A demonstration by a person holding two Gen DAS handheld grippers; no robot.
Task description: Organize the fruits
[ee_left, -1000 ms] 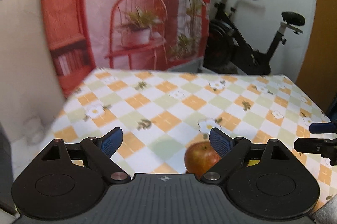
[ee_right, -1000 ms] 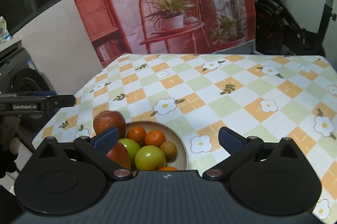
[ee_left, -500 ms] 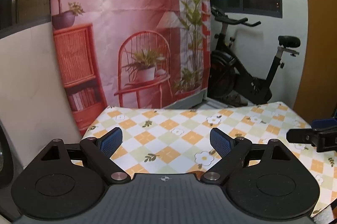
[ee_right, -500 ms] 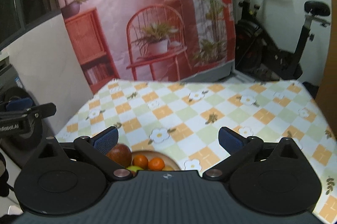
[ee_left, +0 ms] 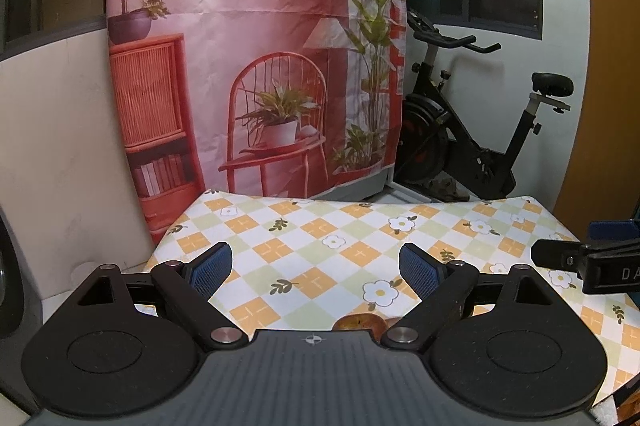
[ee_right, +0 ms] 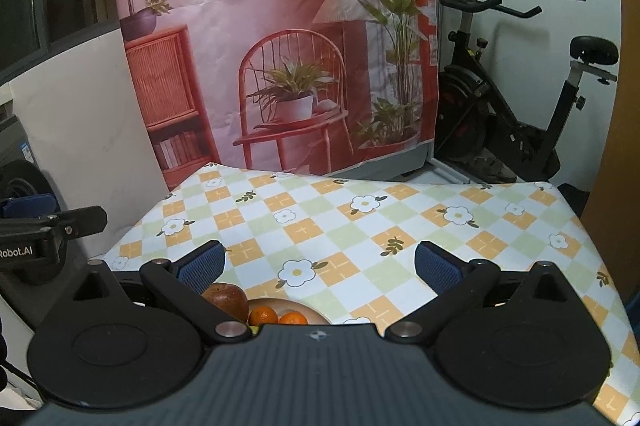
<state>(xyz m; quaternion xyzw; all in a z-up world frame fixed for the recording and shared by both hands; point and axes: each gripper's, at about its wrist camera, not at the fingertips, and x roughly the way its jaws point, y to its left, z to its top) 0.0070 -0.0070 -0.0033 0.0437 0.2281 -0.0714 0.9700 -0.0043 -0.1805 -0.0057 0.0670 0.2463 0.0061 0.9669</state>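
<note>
My left gripper point(ee_left: 316, 268) is open above the near part of the checked tablecloth point(ee_left: 320, 246), nothing between its blue pads point(ee_left: 210, 268). Just the top of a red apple point(ee_left: 360, 322) peeks over the gripper body. My right gripper point(ee_right: 318, 266) is open too, empty. Below it, a red apple point(ee_right: 226, 300) sits beside a wooden bowl point(ee_right: 312, 312) holding two oranges point(ee_right: 263, 316); the rest of the bowl is hidden. The right gripper point(ee_left: 580, 258) shows at the right edge of the left wrist view, and the left gripper point(ee_right: 44, 226) at the left edge of the right wrist view.
A printed backdrop point(ee_left: 256, 66) of a chair and plants hangs behind the table's far edge. An exercise bike point(ee_left: 472, 138) stands at the back right. A white wall panel point(ee_left: 60, 146) runs along the left.
Both grippers rose and tilted up, so the apple, bowl and fruit slid down almost out of view and more of the backdrop shows. Both stayed open.
</note>
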